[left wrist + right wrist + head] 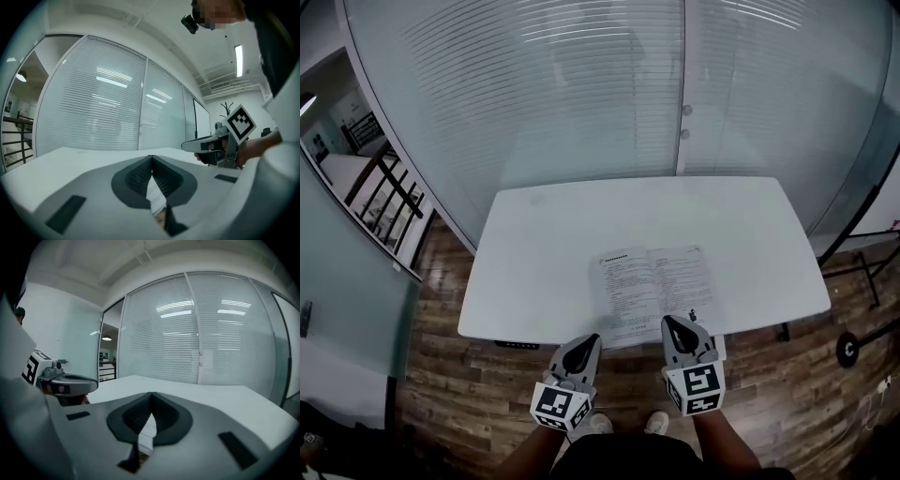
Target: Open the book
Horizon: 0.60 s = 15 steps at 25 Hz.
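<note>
The book (656,286) lies open and flat on the white table (544,253), near its front edge, with two printed pages facing up. My left gripper (591,339) hovers just off the front edge, left of the book, its jaws shut with nothing between them. Over the book's near right corner my right gripper (668,322) is also shut and empty. In the left gripper view the closed left gripper (151,159) points across the table, with the right gripper (211,145) beside it. A strip of page (146,430) shows below the closed right gripper (151,397).
A frosted glass wall with blinds (609,84) stands behind the table. Wooden floor (441,375) surrounds it, with a black railing (389,202) at the left and a black stand base (848,349) at the right. The person's shoes (656,424) are below the front edge.
</note>
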Motion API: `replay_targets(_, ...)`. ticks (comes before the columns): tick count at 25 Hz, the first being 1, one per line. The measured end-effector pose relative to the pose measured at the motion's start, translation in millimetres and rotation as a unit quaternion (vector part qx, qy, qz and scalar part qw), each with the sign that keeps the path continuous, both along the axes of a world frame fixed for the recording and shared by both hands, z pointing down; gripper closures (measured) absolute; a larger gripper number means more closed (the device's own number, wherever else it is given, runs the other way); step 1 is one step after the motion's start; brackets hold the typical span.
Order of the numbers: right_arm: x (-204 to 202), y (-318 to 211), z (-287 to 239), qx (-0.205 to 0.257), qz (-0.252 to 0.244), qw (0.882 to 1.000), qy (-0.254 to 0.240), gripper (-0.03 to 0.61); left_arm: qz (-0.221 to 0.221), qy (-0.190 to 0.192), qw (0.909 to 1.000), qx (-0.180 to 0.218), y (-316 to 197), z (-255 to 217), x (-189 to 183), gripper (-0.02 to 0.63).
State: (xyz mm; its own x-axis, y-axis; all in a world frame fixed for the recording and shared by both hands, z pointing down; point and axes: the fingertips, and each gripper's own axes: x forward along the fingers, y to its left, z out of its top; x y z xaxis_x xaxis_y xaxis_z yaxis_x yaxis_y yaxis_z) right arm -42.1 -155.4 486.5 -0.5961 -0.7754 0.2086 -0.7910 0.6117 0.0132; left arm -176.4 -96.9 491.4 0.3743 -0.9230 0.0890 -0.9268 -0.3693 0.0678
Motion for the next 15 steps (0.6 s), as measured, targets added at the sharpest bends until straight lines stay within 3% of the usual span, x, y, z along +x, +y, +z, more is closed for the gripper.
replay_targets(7, 34.3, 9.5, -17.9, 0.046, 0.027, 0.999, -0.006, 0.577, 0.025, 0.001, 0.9997, 0.0, -9.8, 1.9, 23.1, 0.601)
replay_targets(15, 47.4, 19.8, -25.6, 0.046, 0.033, 0.998, -0.002, 0.577, 0.043, -0.01, 0.999, 0.001, -10.6, -3.8, 37.1, 0.601)
